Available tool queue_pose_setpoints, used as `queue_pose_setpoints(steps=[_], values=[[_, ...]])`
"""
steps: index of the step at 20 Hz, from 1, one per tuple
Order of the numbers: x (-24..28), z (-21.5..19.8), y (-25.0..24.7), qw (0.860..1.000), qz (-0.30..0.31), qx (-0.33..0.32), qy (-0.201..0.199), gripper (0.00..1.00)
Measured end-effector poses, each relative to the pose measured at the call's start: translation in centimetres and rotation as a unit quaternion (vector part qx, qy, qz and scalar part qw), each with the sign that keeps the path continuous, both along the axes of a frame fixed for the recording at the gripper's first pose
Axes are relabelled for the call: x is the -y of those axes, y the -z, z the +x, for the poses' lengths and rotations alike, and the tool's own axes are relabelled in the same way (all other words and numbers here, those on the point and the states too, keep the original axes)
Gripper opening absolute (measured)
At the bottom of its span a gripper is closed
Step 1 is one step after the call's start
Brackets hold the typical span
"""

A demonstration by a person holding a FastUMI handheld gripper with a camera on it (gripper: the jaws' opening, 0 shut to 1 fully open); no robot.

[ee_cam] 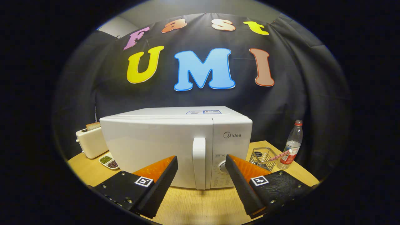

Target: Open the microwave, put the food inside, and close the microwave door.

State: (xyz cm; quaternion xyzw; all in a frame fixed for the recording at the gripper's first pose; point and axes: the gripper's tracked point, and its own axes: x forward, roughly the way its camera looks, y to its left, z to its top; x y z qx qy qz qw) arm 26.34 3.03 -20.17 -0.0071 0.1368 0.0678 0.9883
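Microwave (175, 147) sits on the wooden worktop (193, 206), door shut, its white front facing the camera. The vertical door handle (199, 162) stands right of the door panel, beside the control strip with a round dial (222, 167).

Hand-held gripper (201, 165) — fingers spread wide apart, holding nothing. The handle stands just ahead of them, in line with the gap between the tips; neither finger touches it. The left fingertip (170, 172) lies in front of the door panel, the right one (232, 168) in front of the dial and controls.

Left of the microwave, close to its side: a cream toaster (90, 142) with a slice of bread (93, 126) standing up out of its slot. Just in front of the toaster, a small two-part dish (108, 161) — one part holds something green, the other something dark, possibly beans or grains; too small to tell.

Right of the microwave: a wire basket (262, 157) on the worktop, and next to it a clear plastic bottle (292, 145) with a red cap, upright. A red-and-white striped stick or straw (279, 155) slants from the basket toward the bottle.
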Motion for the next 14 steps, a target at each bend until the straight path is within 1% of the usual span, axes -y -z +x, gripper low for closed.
queue_pose_setpoints(steps=[1, 2, 4, 5, 6, 8, 9, 10, 11, 12, 13, 14], values=[[0.1, 0.4, 0.6, 1.0, -0.001, -0.006, 0.002, 0.95], [0.0, 0.7, 1.3, 1.0, 0.001, -0.014, 0.003, 0.87], [-0.4, 1.1, 2.4, 1.0, 0.008, -0.029, 0.001, 0.87], [-0.3, 1.5, 2.7, 0.999, 0.007, -0.031, 0.003, 0.83], [-0.2, 1.7, 3.1, 0.999, 0.007, -0.036, 0.005, 0.59], [-0.4, 2.3, 3.2, 0.999, 0.017, -0.043, 0.004, 0.57], [-0.7, 2.3, 2.9, 0.999, 0.023, -0.042, 0.003, 0.53], [-0.9, 2.5, 2.8, 0.999, 0.022, -0.043, -0.002, 0.39], [-1.5, 3.8, 4.3, 0.999, 0.02, -0.045, 0.001, 0.39], [-1.1, 2.7, 3.0, 0.999, 0.009, -0.042, 0.002, 0.29], [-1.0, 2.6, 2.9, 0.999, 0.002, -0.042, 0.005, 0.29], [-1.0, 2.6, 3.1, 0.999, 0.0, -0.047, 0.005, 0.22]])
